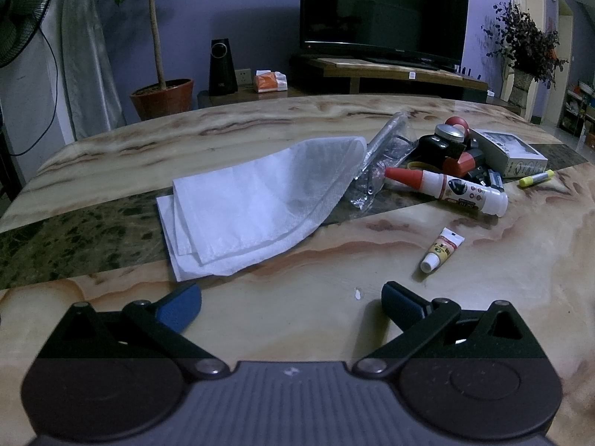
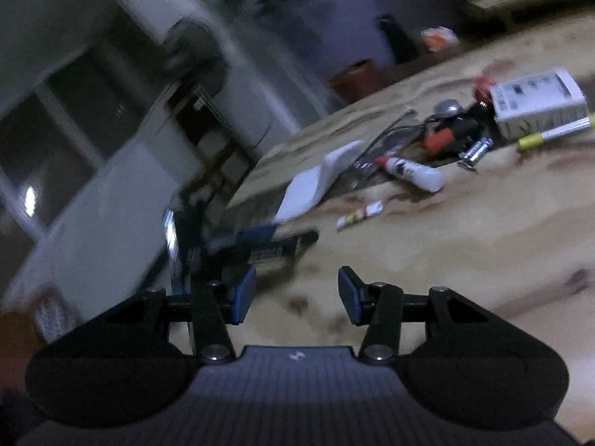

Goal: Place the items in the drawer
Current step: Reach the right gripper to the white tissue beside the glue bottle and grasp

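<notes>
My left gripper [image 1: 292, 306] is open, low over the marble table [image 1: 334, 334], with nothing between its blue pads. Ahead of it lie a small tube [image 1: 440, 249], a white glue bottle with a red cap [image 1: 446, 186], a yellow marker [image 1: 535, 178] and a white box [image 1: 509, 152]. A pile of black and red small items [image 1: 453, 145] sits beside the box. My right gripper [image 2: 297, 293] is open and empty above the table's near side; its view is tilted and blurred. The same tube [image 2: 359, 215], bottle [image 2: 412, 171] and box [image 2: 535, 104] lie beyond it. No drawer shows in either view.
A folded white cloth [image 1: 260, 204] lies left of the items, with a clear plastic bag [image 1: 379, 160] against it. Behind the table stand a potted plant [image 1: 163, 96], a speaker [image 1: 222, 68] and a television [image 1: 383, 11]. The table's left edge [image 2: 245, 193] drops off near my left gripper's blue pad [image 2: 256, 232].
</notes>
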Tool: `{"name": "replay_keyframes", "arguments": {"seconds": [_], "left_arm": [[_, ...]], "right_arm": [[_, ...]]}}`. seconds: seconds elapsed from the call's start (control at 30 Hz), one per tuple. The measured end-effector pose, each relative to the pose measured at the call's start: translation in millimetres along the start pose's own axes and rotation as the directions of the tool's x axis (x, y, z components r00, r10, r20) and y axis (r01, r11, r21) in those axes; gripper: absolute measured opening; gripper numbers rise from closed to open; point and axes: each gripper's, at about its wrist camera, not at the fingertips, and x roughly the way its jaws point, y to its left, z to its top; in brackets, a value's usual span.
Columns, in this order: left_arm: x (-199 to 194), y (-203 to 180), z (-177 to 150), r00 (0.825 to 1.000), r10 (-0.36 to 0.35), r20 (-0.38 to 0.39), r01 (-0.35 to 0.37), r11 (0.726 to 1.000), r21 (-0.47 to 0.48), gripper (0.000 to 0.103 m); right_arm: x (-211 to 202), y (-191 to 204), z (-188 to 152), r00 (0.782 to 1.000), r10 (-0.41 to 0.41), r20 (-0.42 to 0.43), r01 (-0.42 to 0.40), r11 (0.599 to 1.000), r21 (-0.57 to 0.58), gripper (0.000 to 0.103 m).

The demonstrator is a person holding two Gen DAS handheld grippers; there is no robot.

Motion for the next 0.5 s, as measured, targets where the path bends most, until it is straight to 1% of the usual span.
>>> {"name": "replay_keyframes", "arguments": {"seconds": [0.03, 0.13, 0.23, 0.3, 0.37, 0.43, 0.5], "left_arm": [[0, 0, 0, 1.0, 0.0, 0.0, 0.0, 1.0, 0.0, 0.103], [0, 0, 0, 1.0, 0.0, 0.0, 0.0, 1.0, 0.0, 0.103], [0, 0, 0, 1.0, 0.0, 0.0, 0.0, 1.0, 0.0, 0.103], [0, 0, 0, 1.0, 0.0, 0.0, 0.0, 1.0, 0.0, 0.103], [0, 0, 0, 1.0, 0.0, 0.0, 0.0, 1.0, 0.0, 0.103], [0, 0, 0, 1.0, 0.0, 0.0, 0.0, 1.0, 0.0, 0.103], [0, 0, 0, 1.0, 0.0, 0.0, 0.0, 1.0, 0.0, 0.103]], "right_arm": [[11, -2, 6, 1.0, 0.0, 0.006, 0.0, 1.0, 0.03, 0.051], [43, -1, 33, 1.0, -0.002, 0.009, 0.001, 0.998, 0.059, 0.051], [78, -4, 55, 1.0, 0.013, -0.009, -0.012, 0.989, 0.149, 0.051], [101, -4, 66, 1.0, -0.004, -0.019, 0.007, 0.988, 0.153, 0.051], [114, 5, 76, 0.999, -0.04, -0.029, 0.043, 0.991, 0.127, 0.052], [135, 2, 81, 0.997, -0.054, -0.052, 0.061, 0.987, 0.151, 0.051], [150, -5, 84, 0.996, -0.073, -0.053, 0.083, 0.972, 0.22, 0.051]]}}
